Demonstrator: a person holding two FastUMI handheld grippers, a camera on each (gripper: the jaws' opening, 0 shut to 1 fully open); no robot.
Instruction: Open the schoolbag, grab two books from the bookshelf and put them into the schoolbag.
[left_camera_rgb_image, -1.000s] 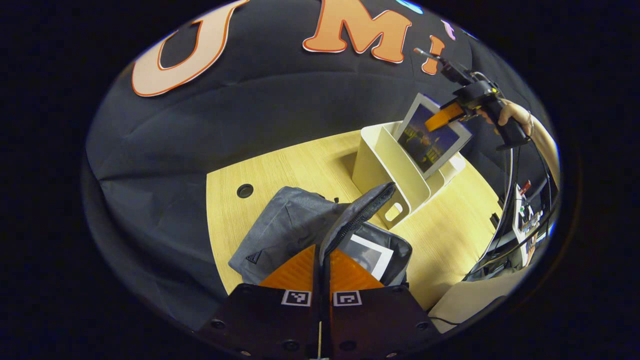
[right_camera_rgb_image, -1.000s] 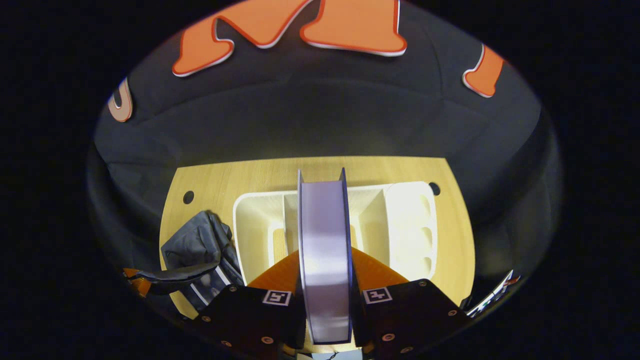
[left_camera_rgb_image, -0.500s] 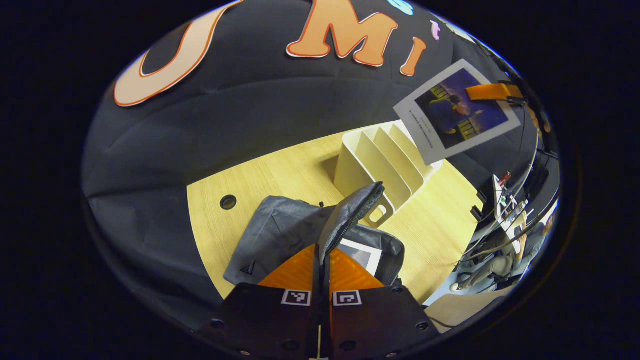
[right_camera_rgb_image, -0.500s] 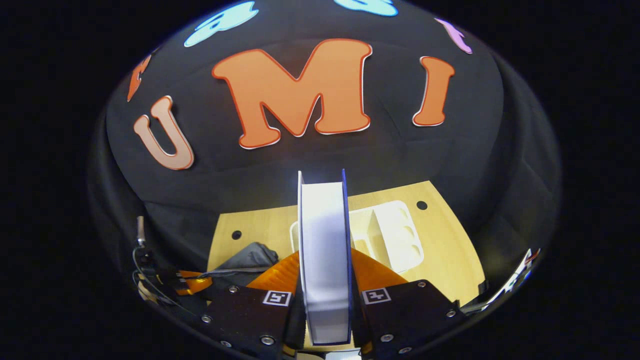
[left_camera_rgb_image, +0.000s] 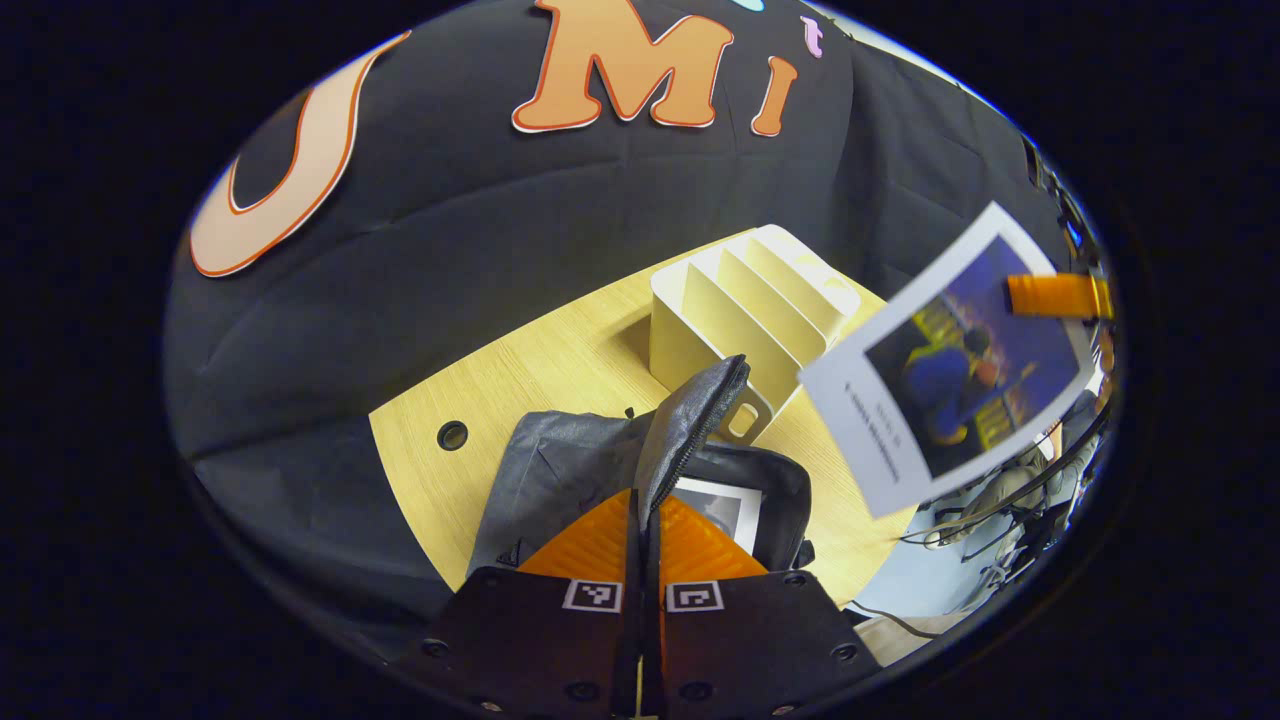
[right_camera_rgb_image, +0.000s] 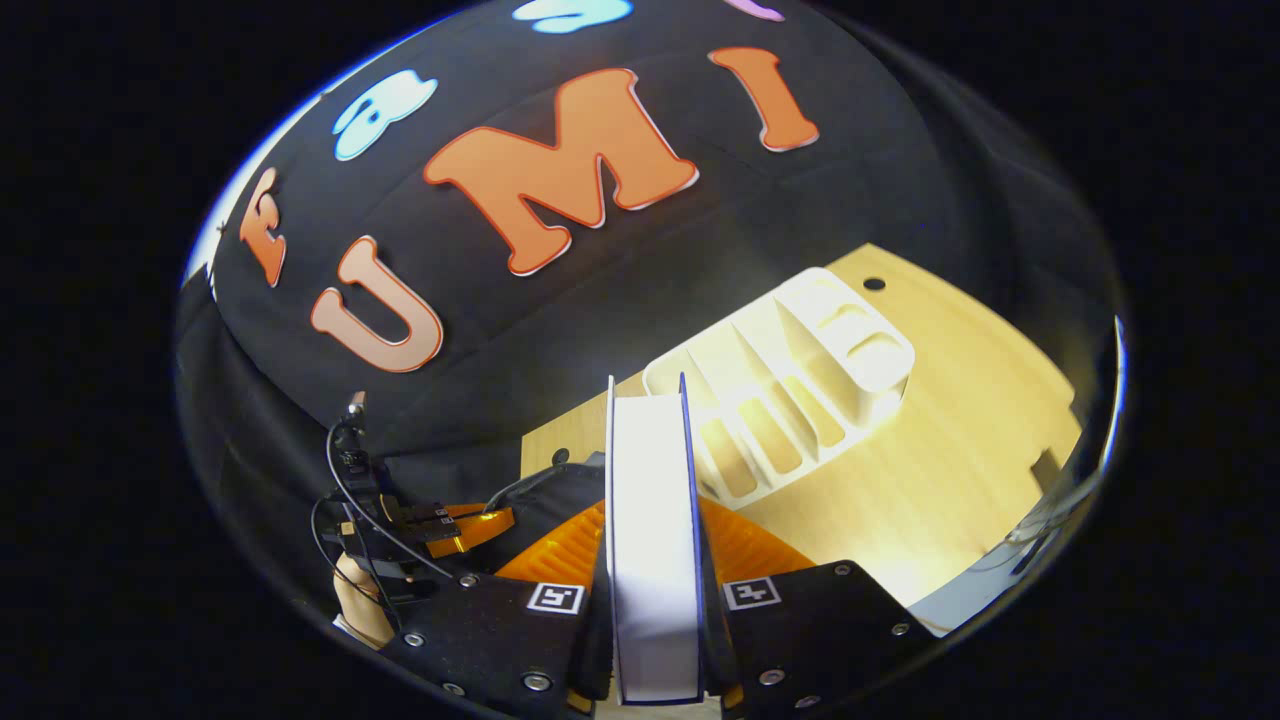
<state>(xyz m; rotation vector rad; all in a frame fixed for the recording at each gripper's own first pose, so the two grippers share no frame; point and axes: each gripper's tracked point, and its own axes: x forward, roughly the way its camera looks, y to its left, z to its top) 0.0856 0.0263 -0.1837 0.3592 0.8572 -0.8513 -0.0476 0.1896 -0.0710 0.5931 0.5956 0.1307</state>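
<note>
Both views are dim at the rim and strongly bowed by the fisheye lens. In the right gripper view, bright glare washes out the cream plastic bookshelf (right_camera_rgb_image: 790, 370) and the pale wooden tabletop (right_camera_rgb_image: 960, 440). The left gripper view is evenly lit and sharp at centre.

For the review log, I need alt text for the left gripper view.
The left gripper is shut on the flap of a grey schoolbag, holding it open; one book lies inside. Another book hangs in the air beside a cream bookshelf.
</note>
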